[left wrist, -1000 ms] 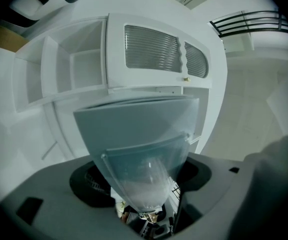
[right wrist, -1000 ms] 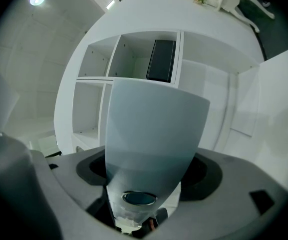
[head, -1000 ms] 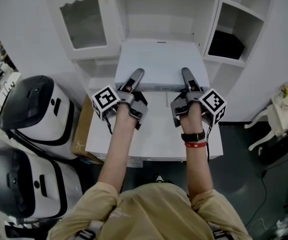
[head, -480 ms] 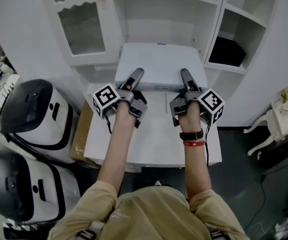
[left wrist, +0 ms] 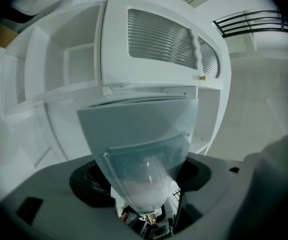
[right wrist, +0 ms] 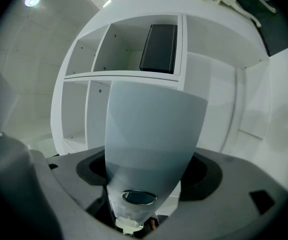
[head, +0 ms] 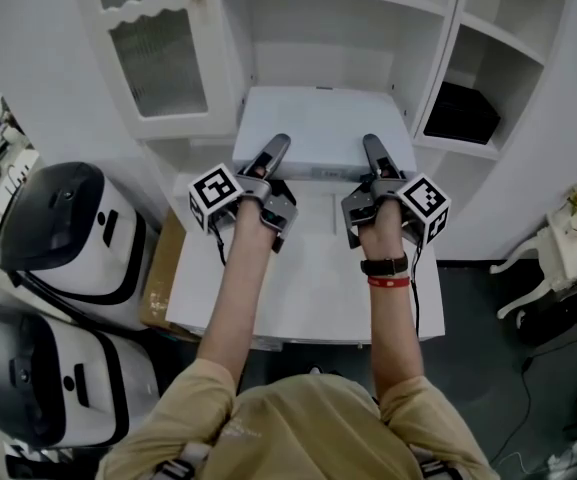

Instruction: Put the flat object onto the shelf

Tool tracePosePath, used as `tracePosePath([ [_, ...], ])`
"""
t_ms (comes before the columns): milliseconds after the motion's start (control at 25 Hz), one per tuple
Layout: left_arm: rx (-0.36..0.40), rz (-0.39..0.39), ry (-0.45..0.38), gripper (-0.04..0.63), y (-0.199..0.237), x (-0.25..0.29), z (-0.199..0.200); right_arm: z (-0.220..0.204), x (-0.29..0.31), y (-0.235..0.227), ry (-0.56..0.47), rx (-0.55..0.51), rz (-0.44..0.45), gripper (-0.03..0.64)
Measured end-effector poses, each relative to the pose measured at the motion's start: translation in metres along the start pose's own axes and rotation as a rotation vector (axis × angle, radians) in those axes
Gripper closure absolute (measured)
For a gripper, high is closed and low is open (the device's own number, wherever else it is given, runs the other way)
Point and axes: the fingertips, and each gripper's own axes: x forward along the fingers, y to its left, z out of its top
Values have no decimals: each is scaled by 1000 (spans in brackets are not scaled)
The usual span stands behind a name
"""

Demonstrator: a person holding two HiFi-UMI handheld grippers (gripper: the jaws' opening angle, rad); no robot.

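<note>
"Gripping the board [head: 320, 128] with both tools, are they?"

"Yes. The left gripper [head: 276, 150] is clamped on its near edge toward the left corner, and the right gripper [head: 371, 150] on the same edge toward the right corner. Each has one jaw lying on top of the board."

"Do their own cameras agree?"

"They do. In the left gripper view the pale board fills the space between the jaws and is pinched there. The right gripper view shows the same."

"Where is the board?"

"Held over the far end of the table [head: 308, 298], roughly level, with its long side running across. Its far edge is at the mouth of the middle bay of the shelf [head: 318, 33]. Whether that edge touches the ledge, I cannot tell."

"What else is on the shelf?"

"A black box [head: 463, 113] lies in the bay to the right. To the left is a door [head: 158, 53] with ribbed glass, closed."

"And beside the table?"

"Two white machines [head: 63, 218] with dark tops stand on the floor at the left. A carton [head: 163, 268] is wedged between them and the table."

"The arms?"

"Both reach straight forward, side by side. The right wrist wears a watch [head: 386, 266] and a red band just behind it."
</note>
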Motion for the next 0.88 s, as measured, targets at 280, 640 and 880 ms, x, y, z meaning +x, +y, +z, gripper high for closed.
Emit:
tracePosePath([
  [280, 7, 2, -6, 262, 6, 18, 10, 7, 20, -7, 2, 9, -5, 250],
  [640, 7, 5, -13, 261, 14, 37, 17, 16, 41, -14, 13, 7, -4, 250],
  [880, 16, 18, -4, 262, 19, 49, 21, 23, 53, -18, 6, 0, 10, 250],
])
